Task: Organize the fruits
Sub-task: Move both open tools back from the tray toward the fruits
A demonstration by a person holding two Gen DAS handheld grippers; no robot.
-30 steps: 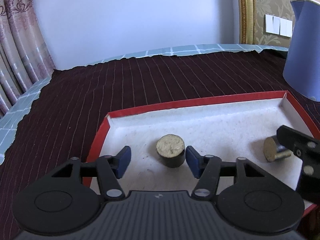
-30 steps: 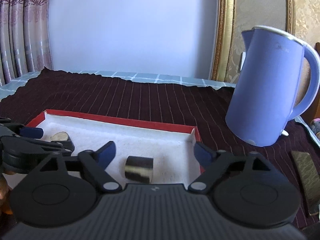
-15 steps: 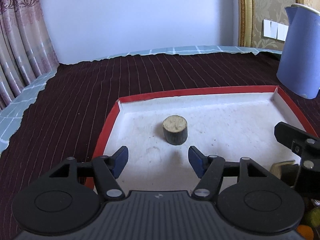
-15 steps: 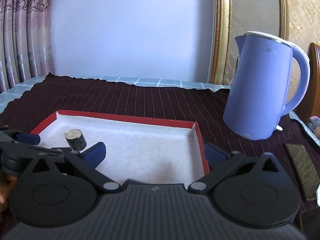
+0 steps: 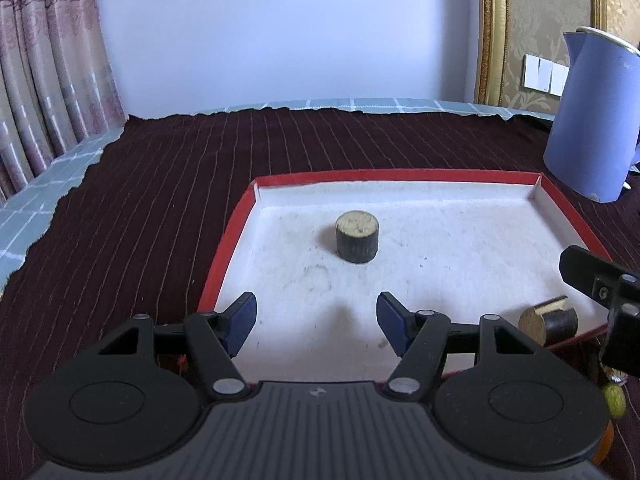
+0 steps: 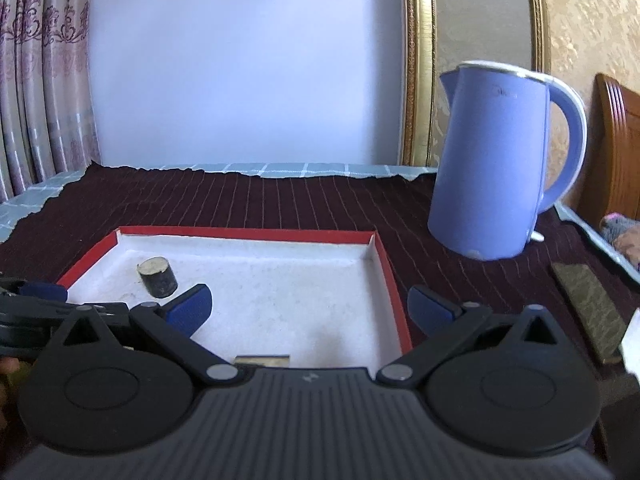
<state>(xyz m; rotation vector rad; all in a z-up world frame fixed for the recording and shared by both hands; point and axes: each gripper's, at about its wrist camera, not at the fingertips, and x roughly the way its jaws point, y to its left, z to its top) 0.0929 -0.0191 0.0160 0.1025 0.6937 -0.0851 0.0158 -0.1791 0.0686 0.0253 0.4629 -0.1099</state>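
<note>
A red-rimmed tray with a white floor point(image 5: 230, 232) point(image 6: 384, 256) lies on the dark striped cloth. A short dark cylinder with a pale top point(image 5: 357, 236) point(image 6: 157, 276) stands upright in it. A second cylinder point(image 5: 548, 322) lies on its side at the tray's near right corner; in the right wrist view only its top edge point(image 6: 262, 360) shows. My left gripper point(image 5: 316, 322) is open and empty over the tray's near edge. My right gripper point(image 6: 310, 306) is open and empty; part of it shows in the left wrist view point(image 5: 600, 280).
A blue kettle point(image 6: 496, 160) point(image 5: 592, 120) stands to the right behind the tray. A dark flat slab point(image 6: 588, 308) lies on the cloth at the right. A small yellow-green thing point(image 5: 614, 398) shows at the lower right. Curtains hang at the left.
Both grippers have pulled back and up from the tray. Each cylinder, which was between or near the fingers a second ago, now stands farther away. Both grippers stay open.
</note>
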